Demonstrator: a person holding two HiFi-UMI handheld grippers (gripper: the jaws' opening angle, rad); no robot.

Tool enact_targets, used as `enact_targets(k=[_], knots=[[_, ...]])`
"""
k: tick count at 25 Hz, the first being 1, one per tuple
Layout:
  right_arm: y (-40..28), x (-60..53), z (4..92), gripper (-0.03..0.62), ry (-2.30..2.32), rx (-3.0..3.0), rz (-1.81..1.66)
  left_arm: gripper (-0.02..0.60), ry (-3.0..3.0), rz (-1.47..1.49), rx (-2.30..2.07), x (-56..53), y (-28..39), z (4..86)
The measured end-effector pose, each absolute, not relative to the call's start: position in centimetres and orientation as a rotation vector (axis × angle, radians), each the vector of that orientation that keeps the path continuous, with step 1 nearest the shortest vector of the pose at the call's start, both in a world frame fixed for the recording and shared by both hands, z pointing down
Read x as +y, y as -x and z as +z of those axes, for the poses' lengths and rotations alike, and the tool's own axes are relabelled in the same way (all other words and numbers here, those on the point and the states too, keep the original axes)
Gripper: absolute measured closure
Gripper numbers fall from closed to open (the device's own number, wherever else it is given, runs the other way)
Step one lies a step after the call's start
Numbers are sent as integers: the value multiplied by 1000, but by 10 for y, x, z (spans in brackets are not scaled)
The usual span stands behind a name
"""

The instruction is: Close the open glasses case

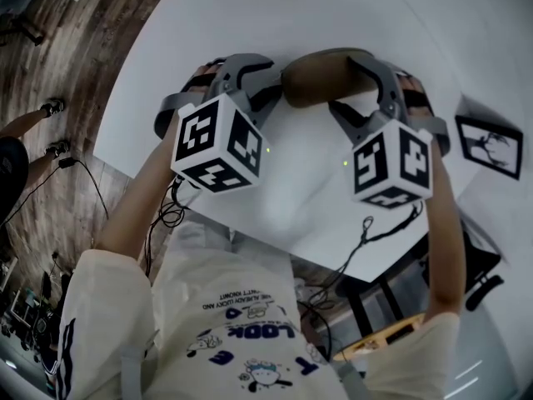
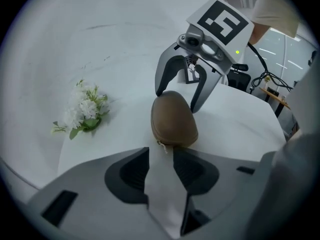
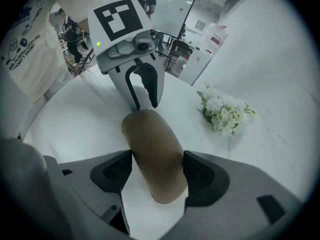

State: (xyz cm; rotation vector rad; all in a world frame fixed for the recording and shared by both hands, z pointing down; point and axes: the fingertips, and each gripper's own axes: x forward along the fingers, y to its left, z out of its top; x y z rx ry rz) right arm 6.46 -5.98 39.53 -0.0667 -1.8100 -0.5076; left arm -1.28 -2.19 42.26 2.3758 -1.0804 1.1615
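A brown oval glasses case [image 1: 321,77] lies on the round white table [image 1: 333,15] with its lid down. In the right gripper view the case [image 3: 152,149] runs between the jaws of my right gripper [image 3: 157,171], and both pads press its sides. My left gripper [image 2: 159,156] stands open just short of the case's near end [image 2: 172,119], where a small zipper pull hangs; only bare table shows between its jaws. In the head view my left gripper [image 1: 275,86] sits at the case's left end and my right gripper [image 1: 358,90] straddles its right part.
A small bunch of white flowers [image 2: 85,111] lies on the table beyond the case, also in the right gripper view as flowers [image 3: 222,111]. The table's near edge [image 1: 250,240] runs just below the grippers. A black-and-white card [image 1: 490,144] lies at the right.
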Motion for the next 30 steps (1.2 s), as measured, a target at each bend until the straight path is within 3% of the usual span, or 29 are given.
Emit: enact_targets(k=[4,6,23,30], knots=[[-65,-60,394,276,75,-1804,-514,453,-2394,1164,-1050,-26,14,420],[-64,-60,394,278,75,-1807,-516,546,-2413,1172,-1075,-30,18,417],[-65,-61,396,279,102,-1781,-499,583,-2643,1568,-698,-21,11,425],[-65,-58,396,279,95,-1770,-474,583,-2653,1534,-678,4,-2,422]])
